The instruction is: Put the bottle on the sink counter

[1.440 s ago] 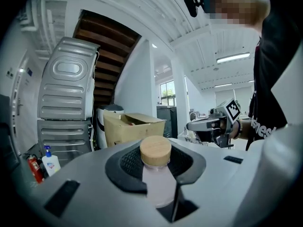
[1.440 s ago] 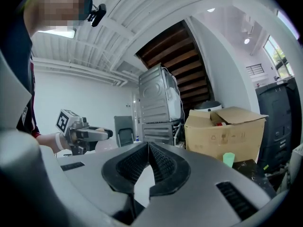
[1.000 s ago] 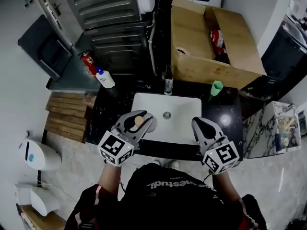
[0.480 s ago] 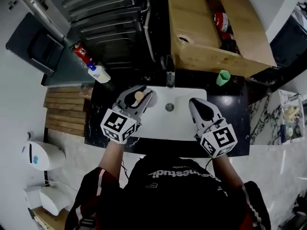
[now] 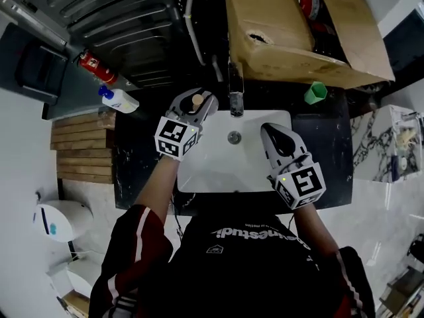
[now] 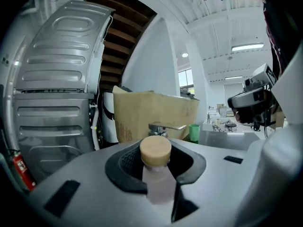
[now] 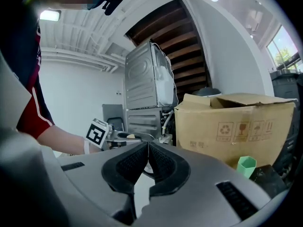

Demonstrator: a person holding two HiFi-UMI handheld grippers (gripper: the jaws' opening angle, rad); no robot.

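Forward went my left gripper (image 5: 200,97) over the last second, from the front left rim of the basin (image 5: 218,163) to its back left corner. The bottle (image 6: 157,179) went with it. It stood upright between my left jaws, which were clenched on its pale neck just under the tan cap (image 6: 155,150). It was over the back strip of the counter (image 5: 139,154), just left of the tap (image 5: 234,99). Whether its base touched the counter I could not tell, since the gripper hid it.

My right gripper (image 5: 274,131) had kept to the basin's right edge, well apart from the left one. Its jaws were pressed together with nothing between them.

Beyond the tap, a cup (image 5: 316,92) stood at the counter's back right corner. A box (image 5: 278,45) rose behind the counter's back edge, its flaps open. Off the counter's left end lay a spray bottle (image 5: 119,101), with a fire extinguisher (image 5: 93,67) just behind it.
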